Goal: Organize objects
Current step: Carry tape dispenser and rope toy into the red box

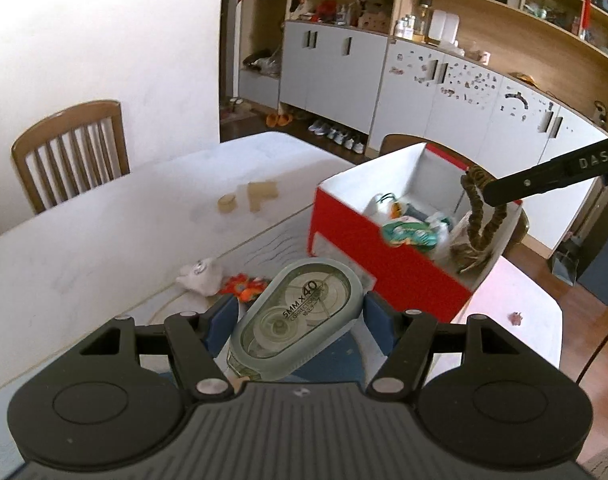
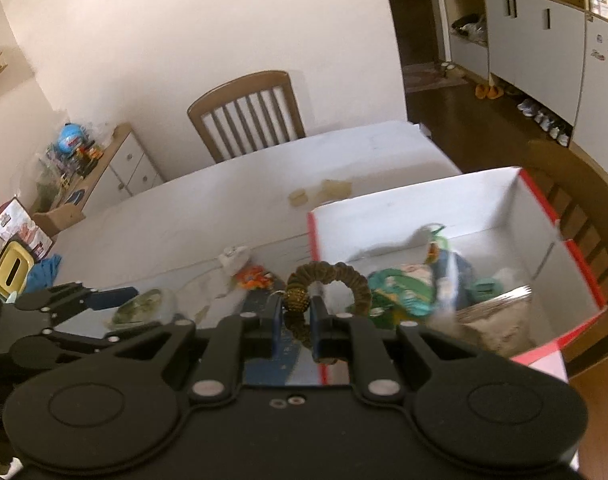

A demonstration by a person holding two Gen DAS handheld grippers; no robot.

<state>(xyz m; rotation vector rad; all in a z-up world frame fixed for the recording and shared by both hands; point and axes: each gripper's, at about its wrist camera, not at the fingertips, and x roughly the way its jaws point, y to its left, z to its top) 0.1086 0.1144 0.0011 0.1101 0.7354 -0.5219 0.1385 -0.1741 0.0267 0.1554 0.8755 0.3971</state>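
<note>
My left gripper (image 1: 299, 316) is shut on a grey-green correction tape dispenser (image 1: 295, 320) and holds it above the white table, left of the red and white box (image 1: 384, 272). My right gripper (image 2: 295, 316) is shut on a brown fabric hair scrunchie (image 2: 336, 280) with a beaded ball, held over the box's near left corner (image 2: 316, 240). In the left wrist view the right gripper (image 1: 484, 188) hangs the scrunchie (image 1: 484, 220) over the box. The box holds green packets (image 2: 404, 288), bags and other items.
On the table lie a white fluffy item (image 1: 199, 276), an orange flower-like item (image 1: 243, 286) and beige wooden pieces (image 1: 251, 196). Wooden chairs (image 1: 71, 148) stand behind the table and behind the box (image 2: 576, 220). Cabinets (image 1: 424, 80) line the far wall.
</note>
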